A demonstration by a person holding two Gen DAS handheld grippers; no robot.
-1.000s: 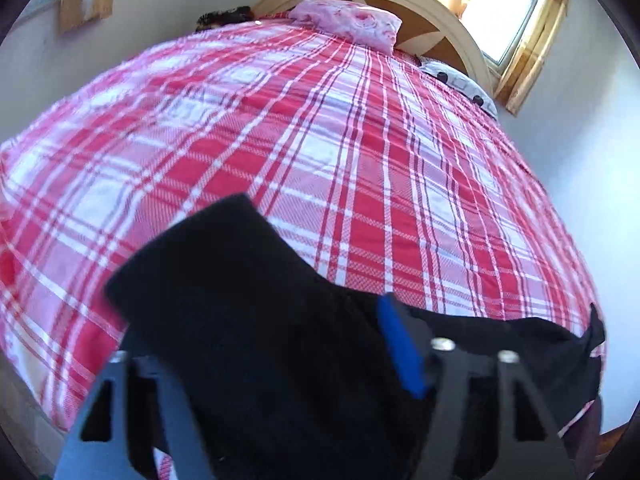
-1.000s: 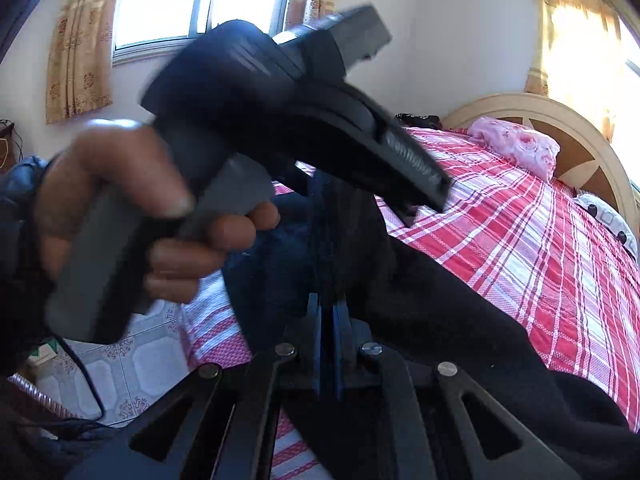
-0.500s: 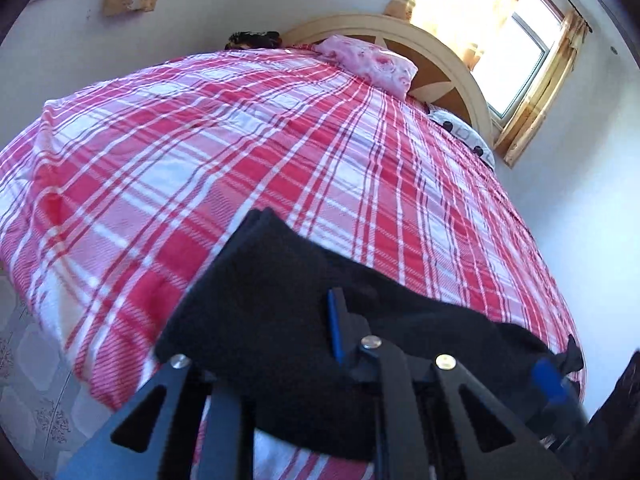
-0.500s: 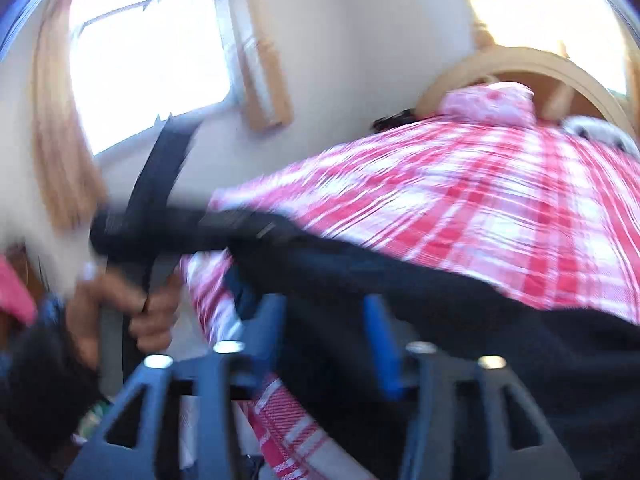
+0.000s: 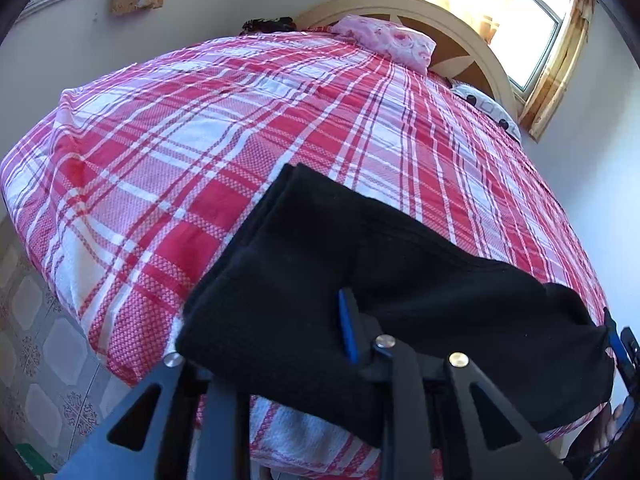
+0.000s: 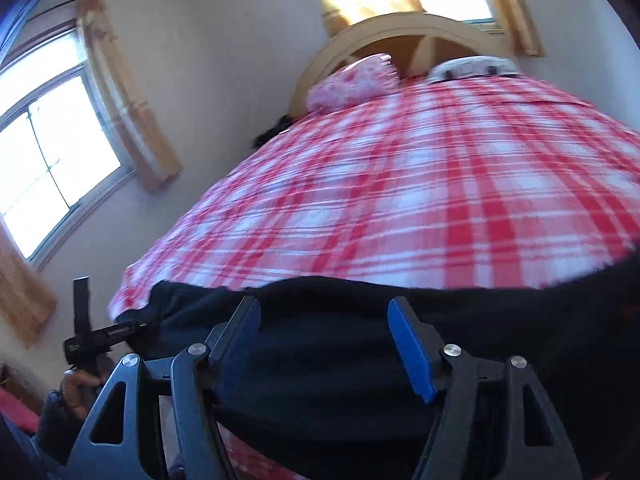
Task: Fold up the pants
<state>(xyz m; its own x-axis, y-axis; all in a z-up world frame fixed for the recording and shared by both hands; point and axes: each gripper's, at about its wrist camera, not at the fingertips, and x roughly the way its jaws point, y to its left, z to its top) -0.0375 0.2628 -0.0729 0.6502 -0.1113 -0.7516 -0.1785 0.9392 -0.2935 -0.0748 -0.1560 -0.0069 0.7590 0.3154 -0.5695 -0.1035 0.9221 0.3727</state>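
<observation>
The left gripper (image 5: 304, 344) has black pants (image 5: 360, 280) draped over it: one blue pad shows against the cloth, the other finger is buried under the fold, and its jaws are easing apart with fabric between them; whether the pads press the cloth cannot be told. The right gripper (image 6: 326, 344) stands spread, both blue pads bare and clear of the cloth, jaws widening above the pants (image 6: 360, 360) with nothing pinched.

The pants lie along the bed's (image 5: 200, 160) near edge, a band running from 7 o'clock to 4 o'clock in the left view, with a folded corner pointing to 12 o'clock. Beyond that edge the red plaid cover is open all the way to a pink pillow (image 5: 388, 38) at 12 o'clock and a spotted pillow (image 5: 486, 110) at 2 o'clock, both against the headboard (image 5: 440, 20). Tiled floor (image 5: 36, 340) shows at 8 o'clock below the bed's side. In the right view, which is blurred, the left gripper and a hand (image 6: 78, 388) show at 8 o'clock, off the bed's corner.
</observation>
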